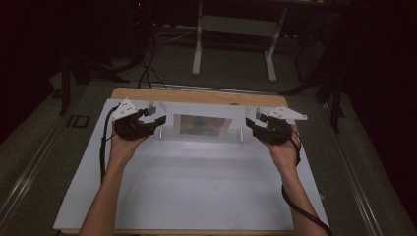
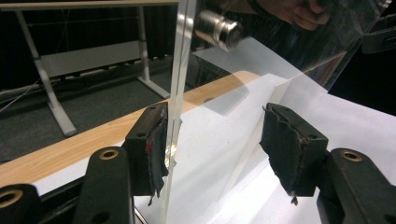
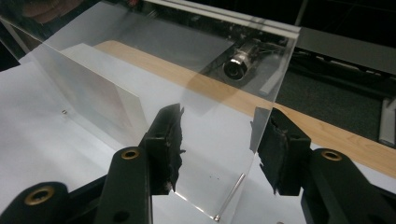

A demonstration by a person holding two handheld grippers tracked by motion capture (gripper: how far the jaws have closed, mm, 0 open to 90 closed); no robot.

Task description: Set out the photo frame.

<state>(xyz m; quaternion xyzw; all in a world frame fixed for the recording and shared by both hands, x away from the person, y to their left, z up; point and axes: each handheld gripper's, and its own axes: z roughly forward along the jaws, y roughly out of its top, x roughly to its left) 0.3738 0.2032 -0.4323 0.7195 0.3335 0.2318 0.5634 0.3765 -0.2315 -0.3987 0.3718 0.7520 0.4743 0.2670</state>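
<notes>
A clear acrylic picture frame (image 1: 204,127) stands upright across the far part of the white sheet (image 1: 196,182), with a faint coloured picture in its middle. My left gripper (image 1: 160,122) is at its left end, open. There the panel's edge (image 2: 180,70) runs between the jaws, touching the left pad (image 2: 156,144) and well apart from the other pad. My right gripper (image 1: 250,123) is at the right end, also open, and the panel (image 3: 210,107) stands between its jaws without being clamped. Metal standoff bolts (image 2: 219,29) (image 3: 236,65) sit near the top corners.
The white sheet covers a wooden table whose far edge (image 1: 196,96) lies just behind the frame. Beyond it, on the dark carpet, stand a white desk frame (image 1: 233,29) and cables (image 1: 147,69). A cable trails from each gripper along the forearms.
</notes>
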